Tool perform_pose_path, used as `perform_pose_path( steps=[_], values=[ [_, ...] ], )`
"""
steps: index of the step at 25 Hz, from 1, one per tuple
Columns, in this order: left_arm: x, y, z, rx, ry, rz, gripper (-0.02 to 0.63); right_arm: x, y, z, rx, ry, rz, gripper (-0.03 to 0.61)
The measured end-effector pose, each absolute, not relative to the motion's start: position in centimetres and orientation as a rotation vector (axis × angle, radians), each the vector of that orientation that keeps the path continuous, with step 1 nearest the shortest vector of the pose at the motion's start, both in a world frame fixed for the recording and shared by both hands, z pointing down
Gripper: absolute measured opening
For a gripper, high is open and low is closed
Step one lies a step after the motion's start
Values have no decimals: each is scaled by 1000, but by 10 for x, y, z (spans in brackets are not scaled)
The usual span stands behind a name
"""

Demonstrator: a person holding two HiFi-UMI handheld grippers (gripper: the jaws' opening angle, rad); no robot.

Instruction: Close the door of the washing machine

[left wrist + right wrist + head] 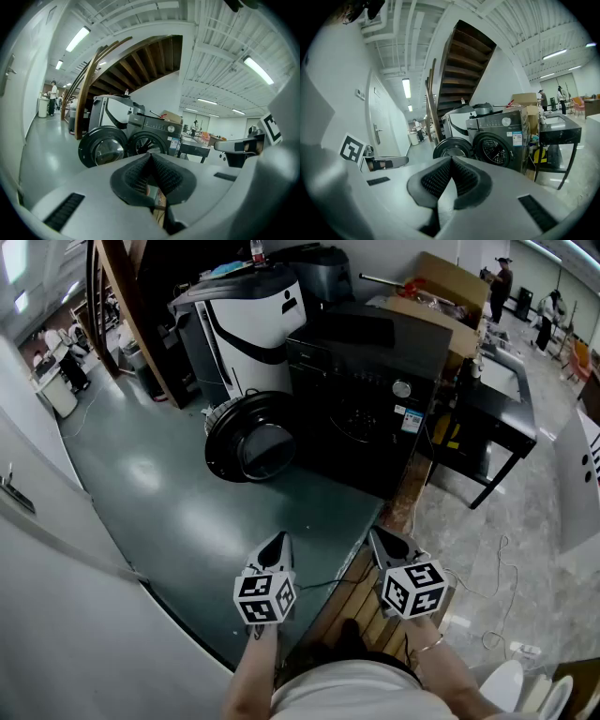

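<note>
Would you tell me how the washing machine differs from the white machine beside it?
The washing machine is dark and boxy; the white machine is white with a curved black band. The washing machine's door hangs open; the white machine shows no door. The washing machine is beside the black table; the white machine stands nearer the stairs. Both stand side by side.

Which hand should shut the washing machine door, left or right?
Probably the left. The open door sticks out at the washing machine's left in the head view, almost straight ahead of the left gripper. The right gripper faces the machine's front instead. Both are far away, fingers shut.
</note>
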State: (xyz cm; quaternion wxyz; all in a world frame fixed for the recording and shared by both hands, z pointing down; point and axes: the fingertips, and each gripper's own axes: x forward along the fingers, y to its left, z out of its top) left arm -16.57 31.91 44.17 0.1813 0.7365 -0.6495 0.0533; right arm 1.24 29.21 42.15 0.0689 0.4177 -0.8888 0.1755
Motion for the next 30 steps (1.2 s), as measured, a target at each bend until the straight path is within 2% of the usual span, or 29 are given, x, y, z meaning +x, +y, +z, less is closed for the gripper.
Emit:
perform_pose_path(
  steps=[20,30],
  values=[
    [-114,255,453,2086,-1844,171,20,112,226,433,1382,-2658,587,8],
    [-114,198,457,2075,-1857,214,21,128,179,439,1410,-2644,634,8]
  ],
)
